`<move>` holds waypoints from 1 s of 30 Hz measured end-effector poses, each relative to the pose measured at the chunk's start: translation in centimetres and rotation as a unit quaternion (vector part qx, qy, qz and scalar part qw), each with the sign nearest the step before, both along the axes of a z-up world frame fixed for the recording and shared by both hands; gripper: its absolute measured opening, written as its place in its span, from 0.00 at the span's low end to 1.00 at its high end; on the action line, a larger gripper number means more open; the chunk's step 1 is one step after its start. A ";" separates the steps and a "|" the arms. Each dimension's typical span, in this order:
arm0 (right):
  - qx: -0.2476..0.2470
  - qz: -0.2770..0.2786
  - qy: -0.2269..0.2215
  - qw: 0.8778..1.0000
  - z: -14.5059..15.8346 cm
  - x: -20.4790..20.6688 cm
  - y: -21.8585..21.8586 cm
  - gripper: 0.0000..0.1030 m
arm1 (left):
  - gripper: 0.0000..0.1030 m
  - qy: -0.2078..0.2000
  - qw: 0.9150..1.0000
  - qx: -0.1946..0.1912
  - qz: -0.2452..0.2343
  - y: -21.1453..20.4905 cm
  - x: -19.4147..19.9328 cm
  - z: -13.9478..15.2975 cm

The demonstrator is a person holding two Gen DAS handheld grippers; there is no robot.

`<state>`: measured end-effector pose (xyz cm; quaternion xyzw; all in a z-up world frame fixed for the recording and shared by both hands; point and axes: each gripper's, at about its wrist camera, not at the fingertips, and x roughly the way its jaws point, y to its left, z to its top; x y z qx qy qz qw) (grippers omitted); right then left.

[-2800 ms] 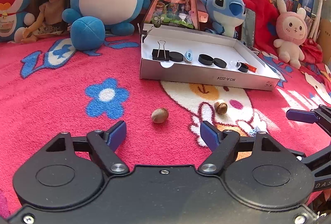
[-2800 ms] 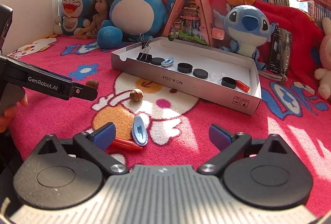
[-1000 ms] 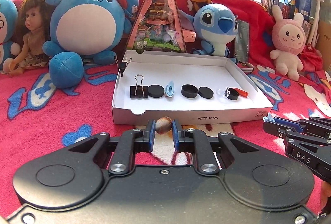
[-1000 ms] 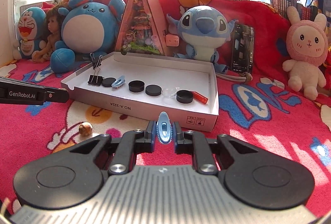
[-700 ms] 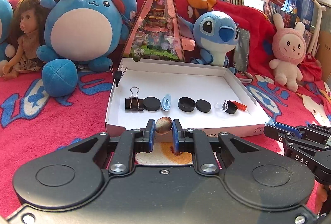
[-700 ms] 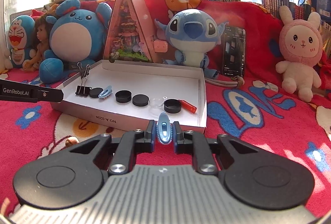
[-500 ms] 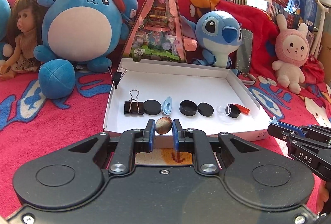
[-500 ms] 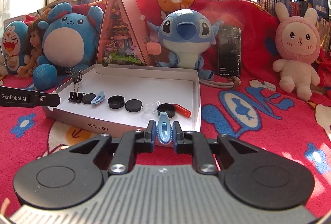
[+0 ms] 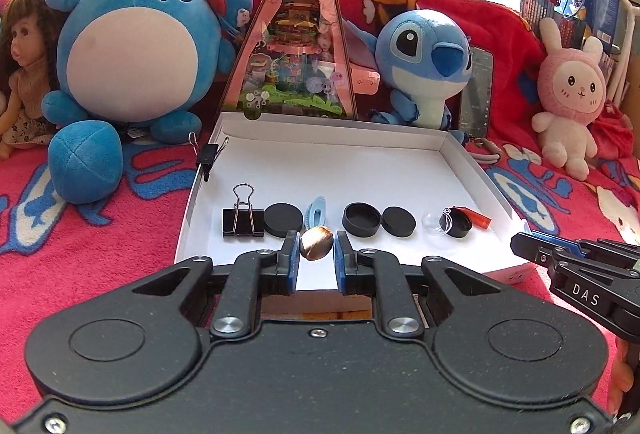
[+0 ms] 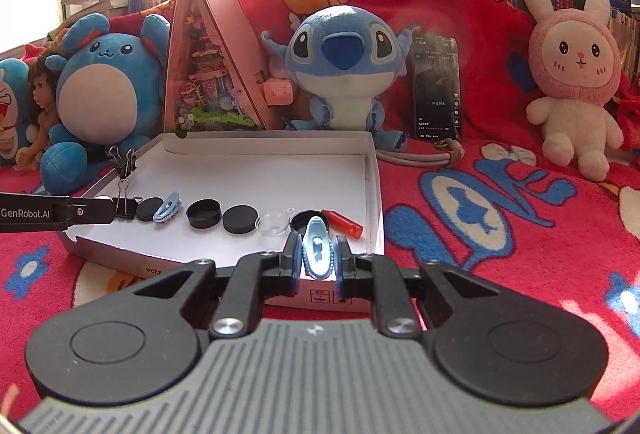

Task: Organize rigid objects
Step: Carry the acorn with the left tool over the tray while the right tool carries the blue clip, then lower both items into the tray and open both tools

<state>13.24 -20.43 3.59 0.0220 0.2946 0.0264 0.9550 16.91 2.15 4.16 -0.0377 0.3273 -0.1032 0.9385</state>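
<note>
1. Step in hand: both grippers are loaded and carrying items to the white box (image 9: 472, 169); judged as mid-transport, just short of placement.
2. Left gripper (image 9: 316, 254): jaws closed to a narrow gap on a brown nut (image 9: 316, 242), gripped across its sides. It hovers over the box's near edge, at 6 o'clock of the row already laid inside.
3. Right gripper (image 10: 317, 261): jaws closed on a blue hair clip (image 10: 317, 252), held upright on its long axis. It sits at the box's near right corner, with the black cap (image 10: 306, 221) and red piece (image 10: 345, 228) directly at 12 o'clock.
4. Box contents, left to right in the left wrist view: binder clip (image 9: 242, 215), black disc (image 9: 283, 220), a second blue clip (image 9: 315, 209), open black cap (image 9: 362, 220), black disc (image 9: 398, 221), clear dome (image 9: 435, 223).
5. Pose: both grippers are level and point forward into the box, side by side; the right gripper's tip shows at 3 o'clock in the left view, apart from the left one.
6. Next move, as judged: advance each gripper past the rim, lower to the box floor in a free spot of the row, then release. The nut is round and may roll once freed; whether the clip will lie flat cannot be told.
</note>
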 end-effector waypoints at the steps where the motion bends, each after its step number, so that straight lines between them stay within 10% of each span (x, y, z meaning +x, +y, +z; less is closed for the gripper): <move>1: 0.002 -0.001 0.002 1.000 -0.1 0.3 -0.1 0.20 | 0.16 0.002 1.000 0.001 -0.001 -0.2 0.2 -0.1; 30: 0.036 -0.035 0.048 0.998 -2.4 5.2 -0.9 0.20 | 0.16 0.035 0.999 0.000 0.019 -2.4 4.5 -2.6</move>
